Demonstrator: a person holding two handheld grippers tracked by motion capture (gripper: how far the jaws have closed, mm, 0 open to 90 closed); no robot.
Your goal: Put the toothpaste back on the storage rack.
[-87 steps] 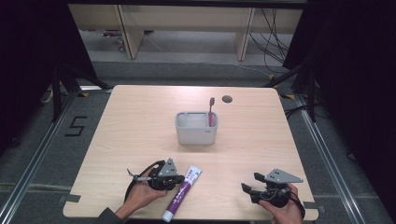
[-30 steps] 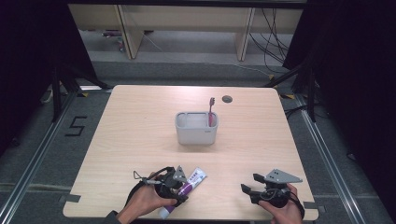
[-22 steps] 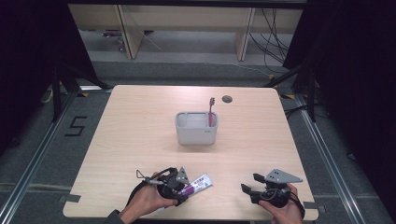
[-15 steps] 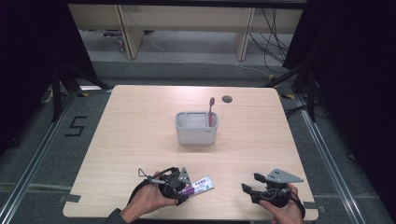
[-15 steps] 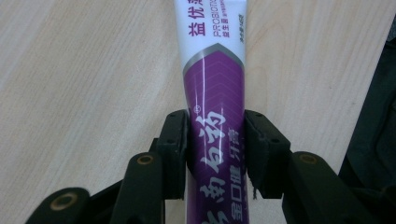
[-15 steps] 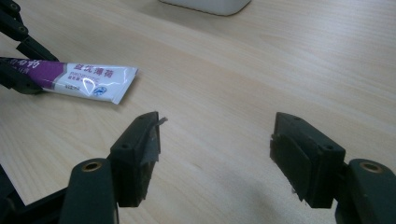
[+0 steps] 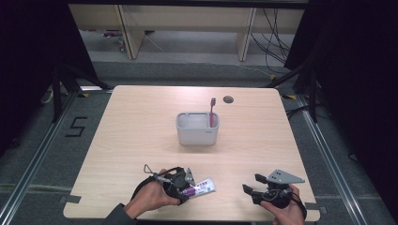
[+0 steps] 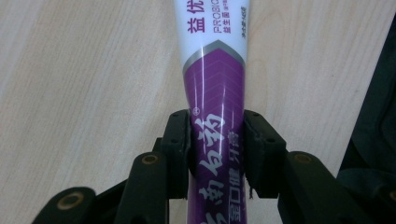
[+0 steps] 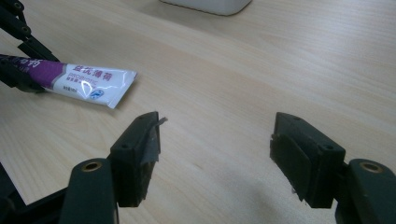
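Note:
A purple and white toothpaste tube (image 7: 205, 186) lies near the table's front edge, flat end to the right. My left gripper (image 7: 187, 185) is shut on its purple part. In the left gripper view both pads (image 8: 180, 140) press the tube (image 8: 215, 70) from either side; the jaws have just been closing with the tube between them. My right gripper (image 7: 250, 183) rests at the front right, open, with only bare wood between its fingers (image 9: 140, 140). The right gripper view shows the tube (image 9: 88, 81) at the upper left.
A grey rectangular holder (image 7: 197, 133) stands mid-table with a pink toothbrush (image 7: 212, 111) upright in its right end. A small round hole (image 7: 228, 99) sits near the far edge. The holder's base (image 9: 205, 4) edges into the right gripper view.
The left gripper has come onto the tube and its jaws have narrowed around it. The tube's flat end has swung from pointing away to pointing right. The right gripper has kept still.

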